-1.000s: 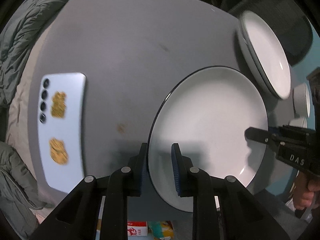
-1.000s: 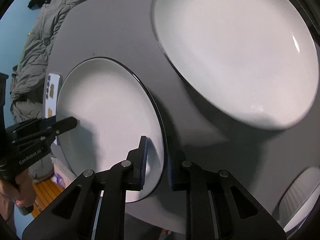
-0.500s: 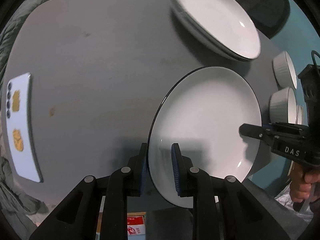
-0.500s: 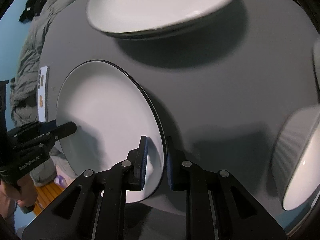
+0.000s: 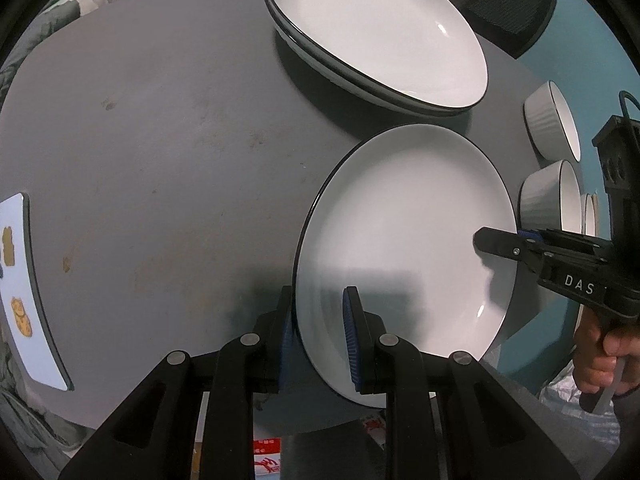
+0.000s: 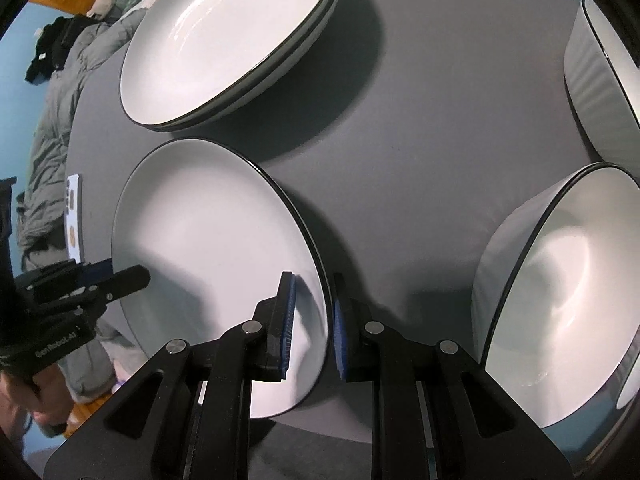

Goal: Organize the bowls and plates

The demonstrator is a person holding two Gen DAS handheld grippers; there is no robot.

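Held plate [image 5: 404,236] nearer plate stack [image 5: 376,32]

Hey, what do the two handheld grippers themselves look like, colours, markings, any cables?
Both are matte black plastic. The left gripper has two angular fingers with silver pivot pins and ribbed blue pads; its body reads "GenRobot.AI" in white in the right wrist view. The right gripper has the same build, marked "DAS", with a black cable looping above it. A bare hand grips its handle; no sleeve visible.

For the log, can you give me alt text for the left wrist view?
Both grippers, left and right, clamp opposite rims of a white plate above a grey table. Stacked plates lie beyond it, bowls to its right, a phone far left.
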